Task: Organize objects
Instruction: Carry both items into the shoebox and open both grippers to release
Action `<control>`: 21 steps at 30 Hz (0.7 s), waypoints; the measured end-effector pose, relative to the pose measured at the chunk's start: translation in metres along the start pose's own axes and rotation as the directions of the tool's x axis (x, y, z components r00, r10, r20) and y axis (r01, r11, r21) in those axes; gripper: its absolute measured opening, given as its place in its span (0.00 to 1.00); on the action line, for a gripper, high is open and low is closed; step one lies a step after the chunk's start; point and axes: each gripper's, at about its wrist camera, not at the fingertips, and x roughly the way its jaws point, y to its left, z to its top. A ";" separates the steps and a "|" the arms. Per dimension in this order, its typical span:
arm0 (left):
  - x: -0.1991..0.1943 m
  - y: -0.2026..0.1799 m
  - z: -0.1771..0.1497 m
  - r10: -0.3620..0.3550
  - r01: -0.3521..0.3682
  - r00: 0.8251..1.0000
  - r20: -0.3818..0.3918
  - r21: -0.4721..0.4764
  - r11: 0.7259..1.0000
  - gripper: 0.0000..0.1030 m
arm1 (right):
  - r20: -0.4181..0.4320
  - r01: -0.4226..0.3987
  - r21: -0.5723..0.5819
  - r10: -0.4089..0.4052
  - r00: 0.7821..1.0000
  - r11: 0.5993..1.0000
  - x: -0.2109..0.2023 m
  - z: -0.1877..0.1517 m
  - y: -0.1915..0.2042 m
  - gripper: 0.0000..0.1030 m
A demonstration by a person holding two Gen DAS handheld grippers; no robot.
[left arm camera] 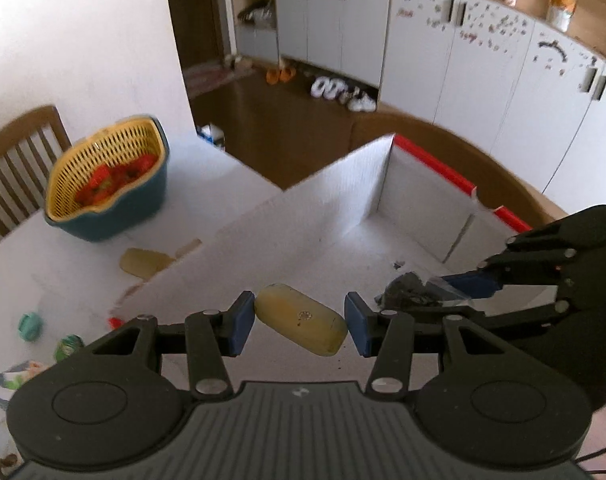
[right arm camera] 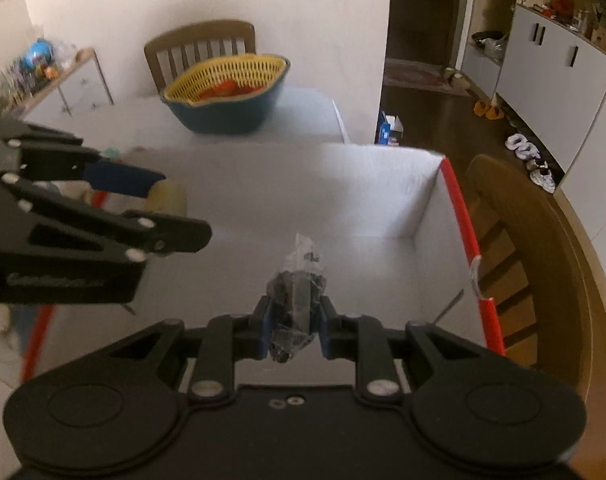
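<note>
At far left we see a basket [left arm camera: 107, 184] of red things on the table [left arm camera: 75, 276]. Our left gripper [left arm camera: 301, 322] clamps a yellow soap-like bar [left arm camera: 301, 324] above the white box [left arm camera: 415, 208]. At right, our right gripper [right arm camera: 294, 326] pinches 1 clear bag [right arm camera: 299, 280] of dark bits over the same box.

Yellow pouch [left arm camera: 301, 318] between gripper [left arm camera: 301, 320] pads

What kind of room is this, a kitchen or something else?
Probably a home dining area that opens onto an entryway: a wooden dining chair at a white table, white cabinets along the wall, and shoes and slippers on the dark floor.
</note>
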 end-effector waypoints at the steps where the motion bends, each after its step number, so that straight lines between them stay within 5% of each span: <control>1: 0.006 -0.002 0.001 0.000 0.000 1.000 -0.010 0.006 1.000 0.47 | -0.012 0.003 -0.002 -0.003 1.000 1.000 0.004 0.000 -0.003 0.20; 21: 0.088 0.002 -0.005 -0.058 0.026 0.946 -0.320 -0.105 0.994 0.48 | -0.189 -0.015 -0.025 0.010 0.982 1.000 0.039 -0.003 -0.009 0.21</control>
